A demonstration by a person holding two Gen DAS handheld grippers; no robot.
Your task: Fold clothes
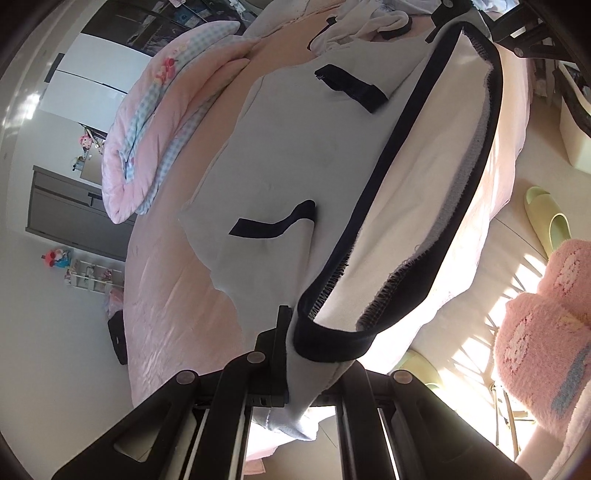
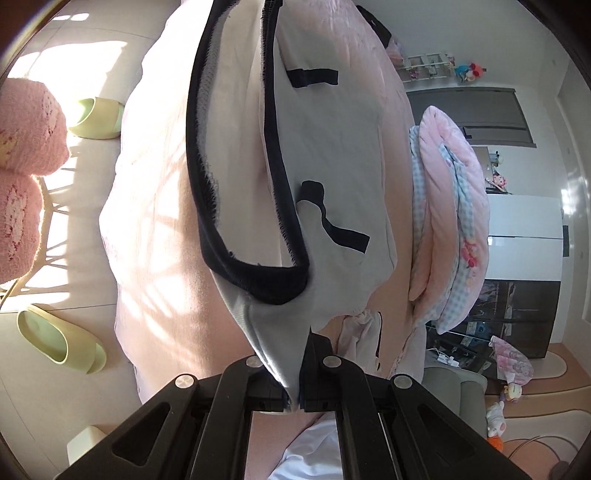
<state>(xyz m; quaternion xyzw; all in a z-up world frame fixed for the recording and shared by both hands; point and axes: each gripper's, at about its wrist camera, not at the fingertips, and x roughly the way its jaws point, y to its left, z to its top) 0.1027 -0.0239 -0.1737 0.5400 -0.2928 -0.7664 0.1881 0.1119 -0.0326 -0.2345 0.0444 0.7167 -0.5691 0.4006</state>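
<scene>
- Grey garment (image 1: 295,155) with dark navy waistband (image 1: 406,206) is stretched between both claws, waistband end lifted, the rest draped on the pink bed (image 1: 177,302).
- Looks like shorts or trousers: two dark pocket strips (image 1: 351,85) on the upper face, pale lining visible inside the open waistband.
- Left claw (image 1: 291,354): clenched on one waistband corner, fabric pinched between the fingers.
- Right claw (image 2: 299,384): clenched on the garment's grey fabric just below the other waistband corner (image 2: 266,284), cloth hanging through the jaws.
- Left claw's view also catches the right claw at the top edge, at the far end of the waistband.
- Further back on the bed: pale crumpled clothing (image 1: 369,26).
- Rolled pink and blue-checked quilt (image 1: 155,122) lies alongside the garment.
- Floor beside the bed: green slippers (image 2: 59,339), a pink fluffy item (image 1: 543,332) nearby, in sunlight.
</scene>
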